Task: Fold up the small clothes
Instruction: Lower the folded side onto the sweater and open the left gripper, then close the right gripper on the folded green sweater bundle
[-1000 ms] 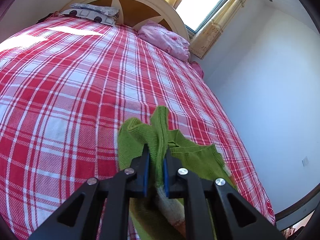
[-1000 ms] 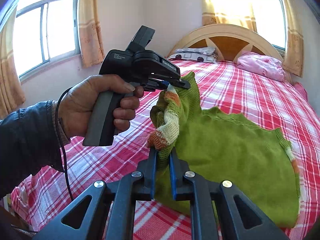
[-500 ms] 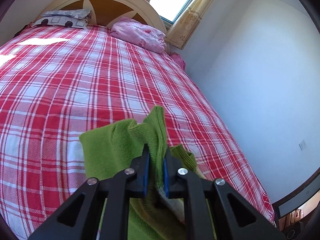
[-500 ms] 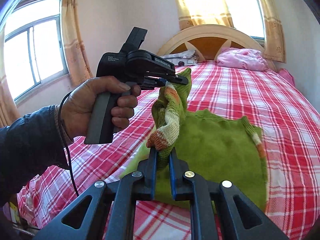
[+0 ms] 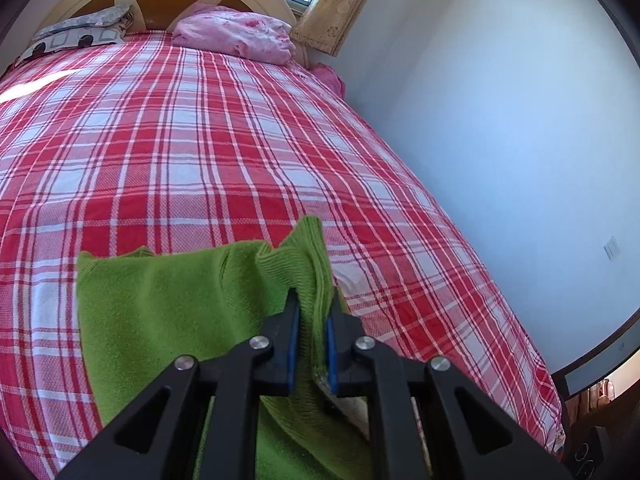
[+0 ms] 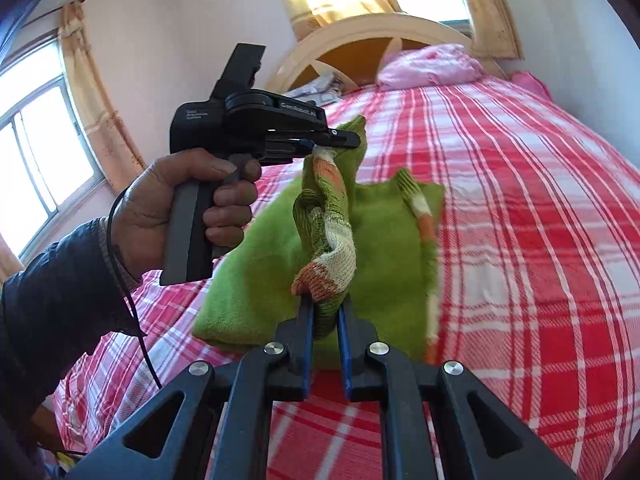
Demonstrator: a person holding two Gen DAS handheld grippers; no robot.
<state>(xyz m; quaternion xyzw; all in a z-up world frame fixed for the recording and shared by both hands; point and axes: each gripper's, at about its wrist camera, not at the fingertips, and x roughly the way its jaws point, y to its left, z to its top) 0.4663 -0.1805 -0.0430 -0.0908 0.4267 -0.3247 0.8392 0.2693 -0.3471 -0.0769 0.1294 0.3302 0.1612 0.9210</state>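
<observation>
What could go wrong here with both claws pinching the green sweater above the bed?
The right claw grips only the striped cuff of the green sweater; it could slip out. The left claw pinches bunched knit, so layers may land creased. The sweater lies near the bed edge and might slide off.

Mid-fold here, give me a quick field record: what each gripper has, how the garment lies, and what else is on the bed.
garment: green knit sweater with orange and cream striped trim
left gripper: jaws shut on a green edge of the sweater
right gripper: jaws shut on the striped cuff
garment state: held edge lifted between both grippers, the rest lying doubled on the bed
surface: red plaid bedsheet
other items: pink pillow and grey patterned pillow by the headboard
</observation>
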